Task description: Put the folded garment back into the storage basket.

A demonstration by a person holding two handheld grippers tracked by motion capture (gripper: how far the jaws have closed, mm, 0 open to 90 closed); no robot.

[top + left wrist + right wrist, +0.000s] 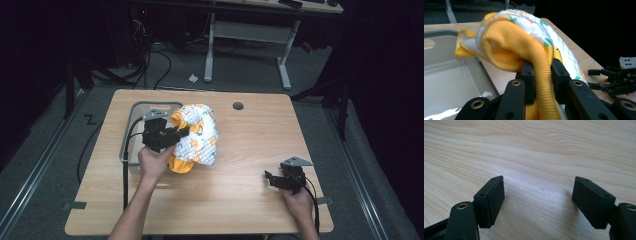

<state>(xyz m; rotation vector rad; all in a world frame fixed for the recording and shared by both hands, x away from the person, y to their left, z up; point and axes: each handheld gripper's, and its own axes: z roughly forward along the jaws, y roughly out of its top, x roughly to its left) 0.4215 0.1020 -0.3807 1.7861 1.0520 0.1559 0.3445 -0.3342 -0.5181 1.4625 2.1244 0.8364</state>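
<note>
Step in hand: I had the left claw (181,133) clenched on the yellow knit edge of the quilted garment (199,140); by my reading it was mid-carry, lifted beside the clear bin (131,131) at the worktop's (250,150) left
Garment: bunched, hanging from my grip, its lower part near the wood just right of the bin's rim
Right claw (270,180): released, jaws wide, nothing between them; parked low at the worktop's near right
Next move: I judged it needed swinging over the bin, then letting go
Views: left gripper view gave me ribbed knit (541,82) pinched between the pads; high view gave the bin's whole outline
</note>
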